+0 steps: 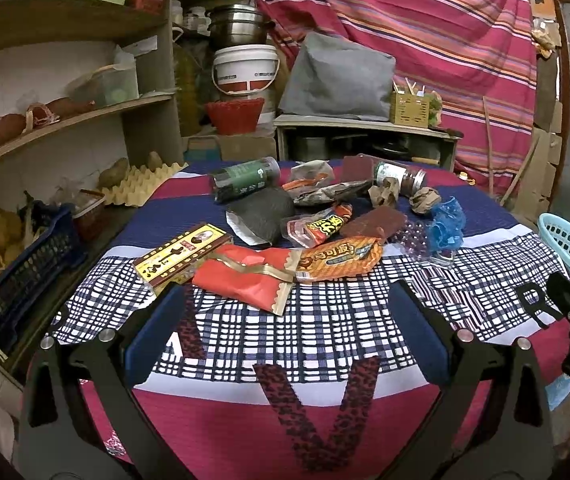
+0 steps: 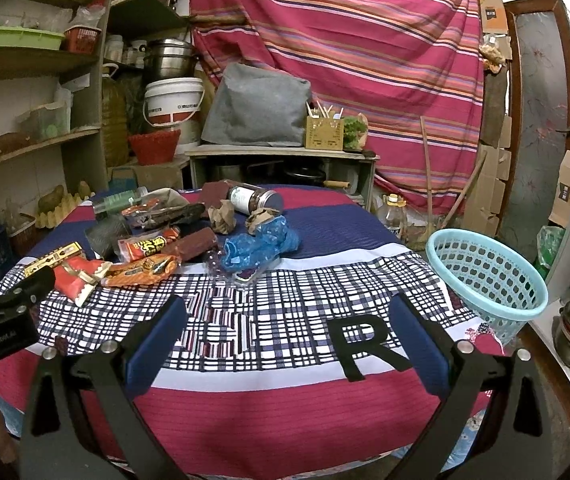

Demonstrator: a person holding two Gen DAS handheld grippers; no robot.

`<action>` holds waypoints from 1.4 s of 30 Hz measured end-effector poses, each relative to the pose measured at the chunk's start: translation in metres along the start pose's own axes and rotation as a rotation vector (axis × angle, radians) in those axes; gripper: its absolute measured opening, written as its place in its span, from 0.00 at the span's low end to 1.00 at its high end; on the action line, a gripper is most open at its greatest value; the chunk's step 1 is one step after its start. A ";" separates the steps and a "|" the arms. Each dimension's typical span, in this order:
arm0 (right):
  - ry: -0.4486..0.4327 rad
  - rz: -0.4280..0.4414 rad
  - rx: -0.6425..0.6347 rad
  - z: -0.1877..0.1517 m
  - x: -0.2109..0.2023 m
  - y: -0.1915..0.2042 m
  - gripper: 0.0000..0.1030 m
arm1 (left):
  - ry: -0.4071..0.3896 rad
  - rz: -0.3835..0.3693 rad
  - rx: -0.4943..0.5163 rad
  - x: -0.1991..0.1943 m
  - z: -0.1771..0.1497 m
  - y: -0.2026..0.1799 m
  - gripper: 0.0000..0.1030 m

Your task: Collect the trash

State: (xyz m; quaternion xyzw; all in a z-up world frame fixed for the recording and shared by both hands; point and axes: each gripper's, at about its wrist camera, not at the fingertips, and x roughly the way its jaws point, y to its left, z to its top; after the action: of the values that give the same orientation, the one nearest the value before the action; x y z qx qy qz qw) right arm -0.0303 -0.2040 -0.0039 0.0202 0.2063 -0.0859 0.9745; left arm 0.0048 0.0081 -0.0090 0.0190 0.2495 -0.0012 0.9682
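1. While both hover over the patterned cloth (image 1: 285,332), we see our left gripper (image 1: 285,300) and right gripper (image 2: 291,312) spread wide, holding nothing.
2. Crinkled foil wrappers (image 1: 325,256), a cardboard box (image 1: 181,258) and crumpled blue plastic (image 2: 257,246) lie mid-table; the perforated turquoise basket (image 2: 489,276) sits at the table's right edge.

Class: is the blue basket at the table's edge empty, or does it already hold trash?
Empty. The right wrist view looks into the basket and shows only bare mesh walls.

Both wrist cameras look forward and slightly down from just above the near edge of the cloth-covered surface (image 1: 285,336), the left one facing the shelves (image 1: 65,120), the right one the basket (image 2: 489,280), sharing the litter pile (image 2: 165,240) and striped curtain (image 2: 365,40).
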 end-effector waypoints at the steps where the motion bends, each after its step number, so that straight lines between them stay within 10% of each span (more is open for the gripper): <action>1: -0.001 0.000 0.002 0.001 0.000 0.000 0.96 | 0.003 0.001 0.000 0.000 -0.001 -0.001 0.95; 27: 0.041 -0.030 -0.046 0.002 0.010 0.009 0.96 | 0.018 0.017 -0.056 0.002 0.012 0.031 0.95; 42: 0.003 0.054 -0.083 0.060 0.077 0.006 0.96 | 0.072 0.124 -0.009 0.044 0.010 0.056 0.95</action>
State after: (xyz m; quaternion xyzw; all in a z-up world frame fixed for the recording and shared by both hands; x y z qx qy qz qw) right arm 0.0638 -0.2148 0.0195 -0.0146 0.2104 -0.0511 0.9762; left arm 0.0484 0.0642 -0.0197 0.0301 0.2823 0.0608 0.9569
